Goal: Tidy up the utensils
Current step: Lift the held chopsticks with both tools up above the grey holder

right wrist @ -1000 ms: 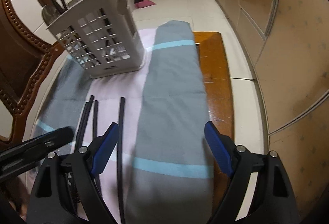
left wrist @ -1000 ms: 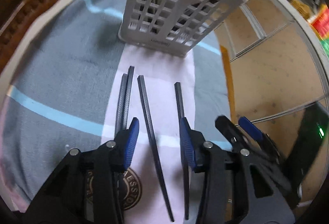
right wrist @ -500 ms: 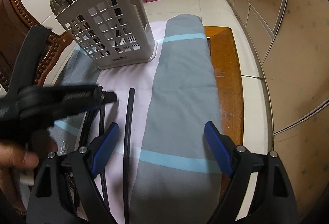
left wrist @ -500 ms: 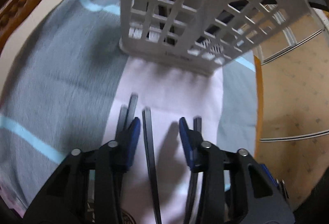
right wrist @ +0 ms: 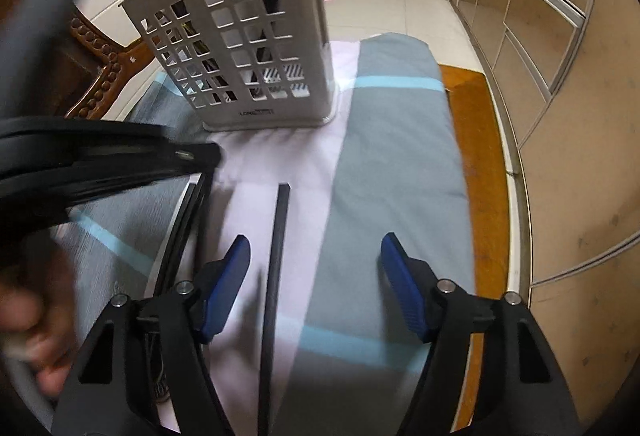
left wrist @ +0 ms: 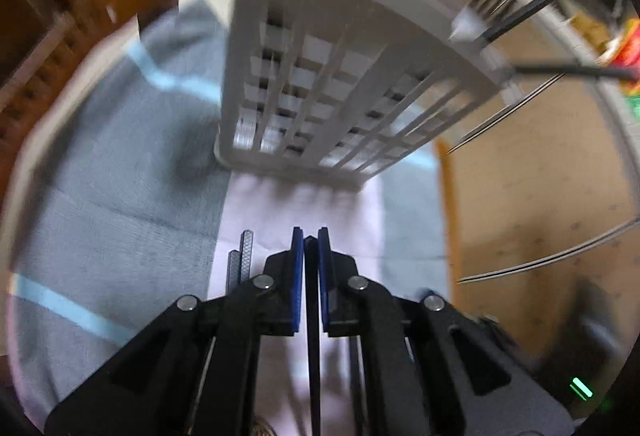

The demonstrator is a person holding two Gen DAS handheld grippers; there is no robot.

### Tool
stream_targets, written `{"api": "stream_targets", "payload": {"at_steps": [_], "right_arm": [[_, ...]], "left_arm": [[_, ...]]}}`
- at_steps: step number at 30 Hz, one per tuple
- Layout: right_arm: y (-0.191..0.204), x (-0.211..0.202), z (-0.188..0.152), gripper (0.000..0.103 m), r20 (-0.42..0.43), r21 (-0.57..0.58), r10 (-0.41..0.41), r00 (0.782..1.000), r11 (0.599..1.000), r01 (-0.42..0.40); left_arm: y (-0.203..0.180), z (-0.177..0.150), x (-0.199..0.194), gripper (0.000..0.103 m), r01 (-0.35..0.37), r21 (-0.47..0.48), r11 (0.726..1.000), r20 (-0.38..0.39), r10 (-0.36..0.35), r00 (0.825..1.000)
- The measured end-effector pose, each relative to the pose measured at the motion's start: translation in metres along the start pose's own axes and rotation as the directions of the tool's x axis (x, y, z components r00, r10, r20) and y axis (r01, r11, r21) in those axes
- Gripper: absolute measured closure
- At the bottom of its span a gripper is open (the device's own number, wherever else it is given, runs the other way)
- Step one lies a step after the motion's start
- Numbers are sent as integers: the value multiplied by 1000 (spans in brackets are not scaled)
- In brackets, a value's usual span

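In the left wrist view my left gripper (left wrist: 310, 242) is shut on a black chopstick (left wrist: 313, 356), which runs back between the blue pads. Two more chopsticks (left wrist: 240, 260) lie just left of it on the pale cloth. The white slotted caddy (left wrist: 320, 95) stands close ahead, blurred. In the right wrist view my right gripper (right wrist: 316, 240) is open and its jaws are closing. A single black chopstick (right wrist: 276, 256) lies between them, nearer the left pad and untouched. The left gripper (right wrist: 212, 155) reaches in from the left above the pair of chopsticks (right wrist: 188, 220). The caddy (right wrist: 248, 63) holds chopsticks and a spoon.
A grey towel with light blue stripes (right wrist: 400, 163) covers the wooden table (right wrist: 480, 155), with a pale cloth (right wrist: 280, 155) in the middle. A carved wooden chair (right wrist: 100, 55) stands behind on the left. A person's hand (right wrist: 24, 316) is at lower left. Tiled floor and cabinet panels lie to the right.
The left gripper has shut on the middle chopstick and moved closer to the caddy. The right gripper has moved forward over the rightmost chopstick, and its jaws have narrowed.
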State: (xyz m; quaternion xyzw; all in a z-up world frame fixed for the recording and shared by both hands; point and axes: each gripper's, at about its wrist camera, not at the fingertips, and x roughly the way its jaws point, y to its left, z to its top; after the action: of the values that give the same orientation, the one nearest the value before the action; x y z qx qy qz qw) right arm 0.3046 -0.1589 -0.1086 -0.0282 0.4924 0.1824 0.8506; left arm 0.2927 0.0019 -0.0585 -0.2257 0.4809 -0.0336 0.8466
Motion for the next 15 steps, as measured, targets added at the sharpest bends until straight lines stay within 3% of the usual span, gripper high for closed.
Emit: {"api": "stream_targets", "payload": {"at_steps": [6, 8, 10, 13, 15], "right_arm": [[11, 20, 17, 47, -29, -24, -9, 1000, 1000, 9], [15, 34, 22, 59, -67, -39, -23, 997, 999, 21], [18, 38, 26, 64, -70, -59, -52, 996, 997, 48], [21, 41, 32, 95, -88, -53, -22, 996, 998, 17], [21, 36, 33, 96, -75, -45, -23, 997, 999, 20]], "left_arm": [[2, -13, -107, 96, 85, 82, 993, 167, -97, 981], [-1, -11, -127, 96, 94, 95, 991, 208, -112, 972], [-2, -13, -149, 96, 90, 113, 989, 259, -117, 959], [-1, -10, -166, 96, 83, 129, 988, 292, -117, 949], [-4, -14, -176, 96, 55, 154, 986, 317, -102, 943]]}}
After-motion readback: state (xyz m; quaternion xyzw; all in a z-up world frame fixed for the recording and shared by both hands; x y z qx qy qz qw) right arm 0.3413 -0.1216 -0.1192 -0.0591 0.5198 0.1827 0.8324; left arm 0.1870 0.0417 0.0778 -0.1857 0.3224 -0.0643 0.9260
